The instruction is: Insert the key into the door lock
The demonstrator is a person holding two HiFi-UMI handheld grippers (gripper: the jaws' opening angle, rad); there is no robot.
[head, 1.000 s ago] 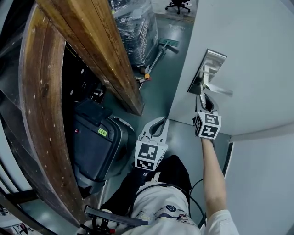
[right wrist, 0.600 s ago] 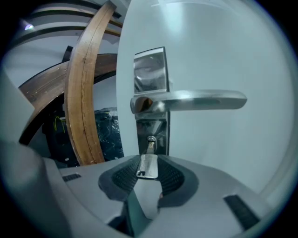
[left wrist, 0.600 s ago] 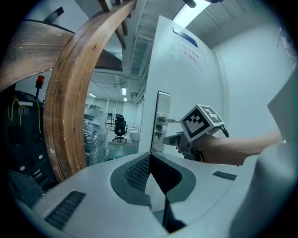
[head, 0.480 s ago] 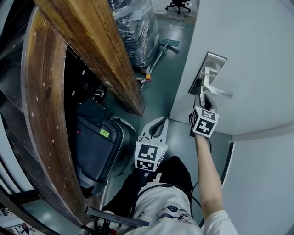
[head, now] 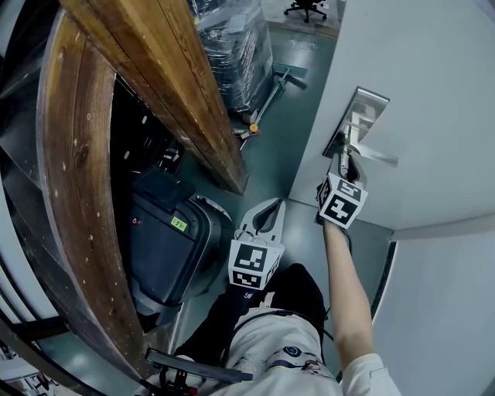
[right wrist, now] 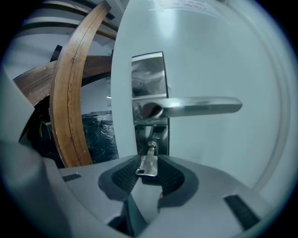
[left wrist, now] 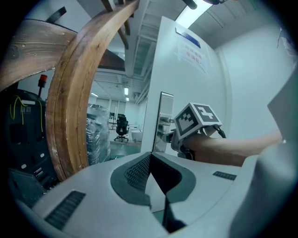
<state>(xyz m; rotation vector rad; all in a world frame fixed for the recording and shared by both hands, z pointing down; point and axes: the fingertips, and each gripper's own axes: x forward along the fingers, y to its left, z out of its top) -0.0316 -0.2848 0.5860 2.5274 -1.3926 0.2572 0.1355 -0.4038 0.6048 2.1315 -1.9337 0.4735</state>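
Note:
The white door (head: pixel 433 93) carries a steel lock plate (head: pixel 360 116) with a lever handle (head: pixel 375 155). My right gripper (head: pixel 344 166) is just under the handle, pointing at the plate. In the right gripper view the silver key (right wrist: pixel 149 165) sits between the dark pads (right wrist: pixel 122 175), and its blade reaches into the keyhole (right wrist: pixel 152 148) below the handle (right wrist: pixel 200 106). The right gripper (right wrist: pixel 148 168) is shut on the key's head. My left gripper (head: pixel 267 207) hangs low near my body, shut with nothing in it (left wrist: pixel 151 160).
A big curved wooden beam (head: pixel 170 85) stands at the left, close to the door's edge. Beneath it sits a black machine (head: pixel 166 240). A plastic-wrapped pallet (head: pixel 232 46), a broom (head: pixel 271 85) and an office chair (head: pixel 305 9) lie further off on the grey floor.
The right gripper has rolled at the lock, its marker cube turning, and has edged slightly closer to the plate. The left gripper has stayed where it was.

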